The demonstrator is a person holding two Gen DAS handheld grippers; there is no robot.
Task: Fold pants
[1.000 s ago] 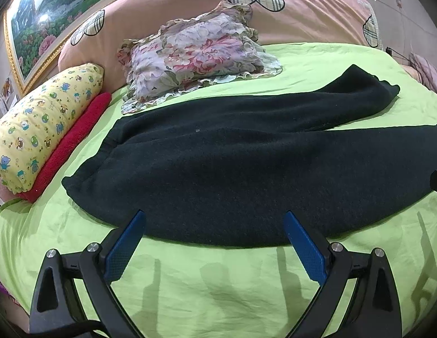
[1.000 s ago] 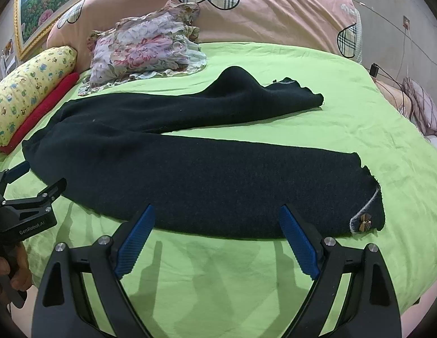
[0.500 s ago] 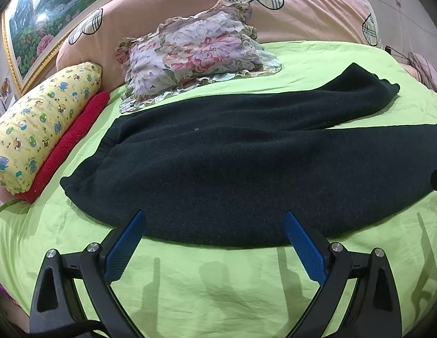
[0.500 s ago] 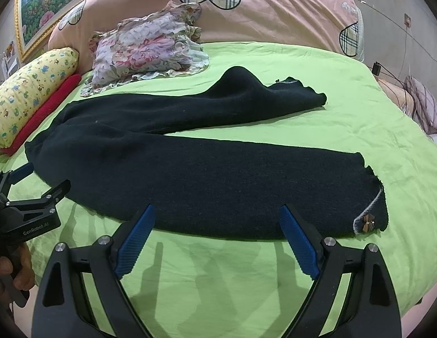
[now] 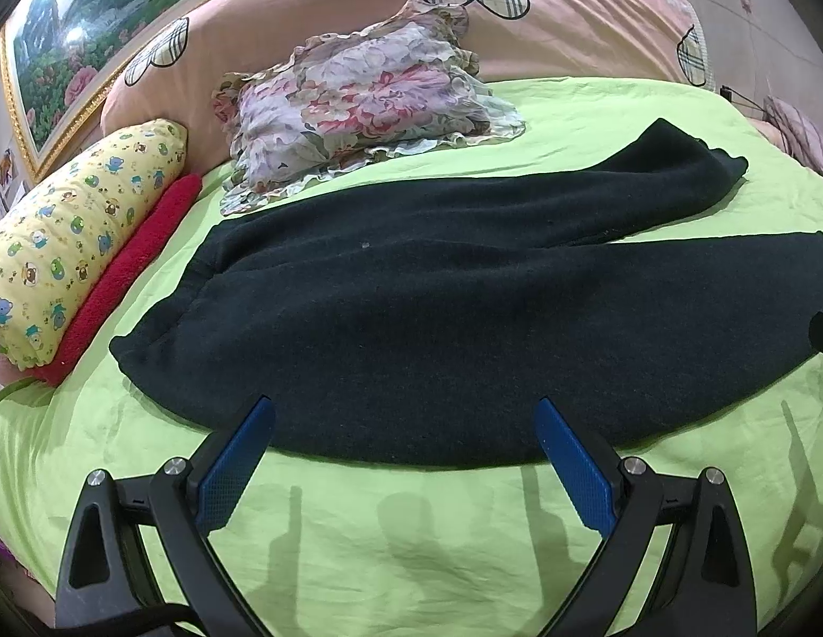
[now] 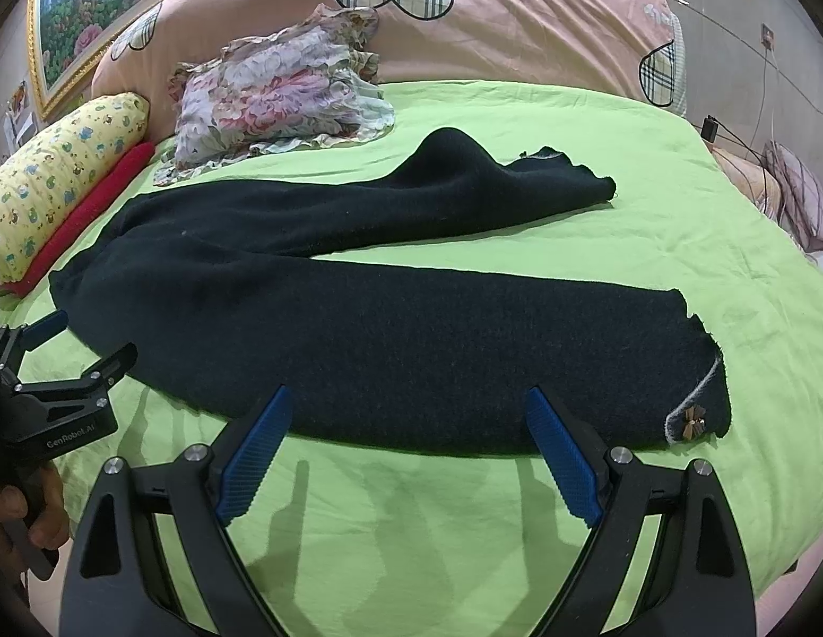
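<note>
On green bedsheet: black pants spread flat, waistband toward yellow pillow, legs splayed apart toward right, so no fold made yet. Far leg bunched near cuff, probably needs smoothing first. Left gripper over near edge by waist end, jaws wide apart, holding nothing. Right gripper over near leg, jaws spread, empty; contact with cloth unclear. Floral cushion well behind pants, out of way.

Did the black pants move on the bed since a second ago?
No. The black pants lie spread the same way beside the flowery pillow on the green sheet. Both open claws hang short of them.
</note>
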